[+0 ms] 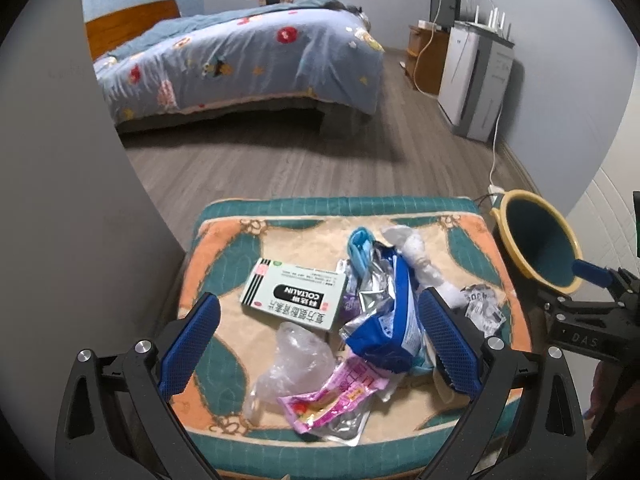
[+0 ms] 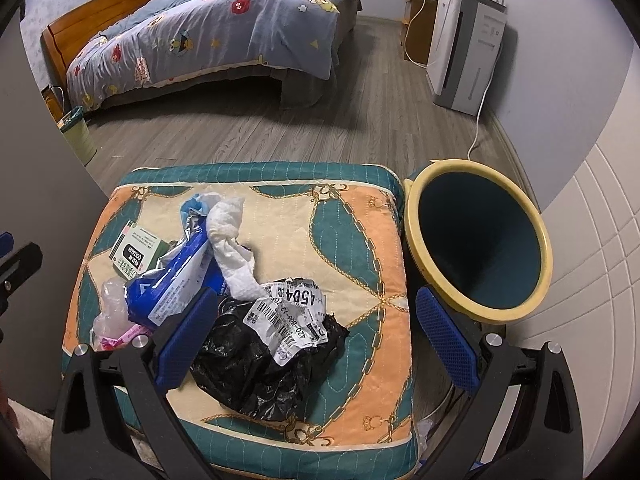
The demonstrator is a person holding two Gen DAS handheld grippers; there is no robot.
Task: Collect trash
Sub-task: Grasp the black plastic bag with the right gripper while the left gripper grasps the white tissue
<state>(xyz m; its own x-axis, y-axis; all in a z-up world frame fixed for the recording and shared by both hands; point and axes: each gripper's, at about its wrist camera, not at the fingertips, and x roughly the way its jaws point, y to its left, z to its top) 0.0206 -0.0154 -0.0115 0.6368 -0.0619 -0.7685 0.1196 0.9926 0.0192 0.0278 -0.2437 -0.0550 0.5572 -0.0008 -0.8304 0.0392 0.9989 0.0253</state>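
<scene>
Since the yellow-rimmed teal plastic bin point(image 2: 478, 246) looks empty, collection seems barely started. Left gripper point(image 1: 318, 344) and right gripper point(image 2: 316, 340) both gape wide, holding nothing. Crumpled black plastic bag point(image 2: 260, 364), blue foil packet point(image 1: 390, 326), white medicine box point(image 1: 294, 294) and white tissue point(image 2: 234, 242) crowd the quilted cushion's point(image 2: 360, 240) left half; bin touches its right edge. Bedroom, grey plank floor point(image 2: 240, 136).

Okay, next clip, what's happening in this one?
A person holds a two-finger gripper in each hand over a patterned cushion strewn with trash. The left gripper is open above a medicine box, a blue wrapper, a clear plastic bag and a pink packet. The right gripper is open around a crumpled black bag with a shipping label. A bin with a yellow rim stands beside the cushion. Neither gripper holds anything yet.
</scene>
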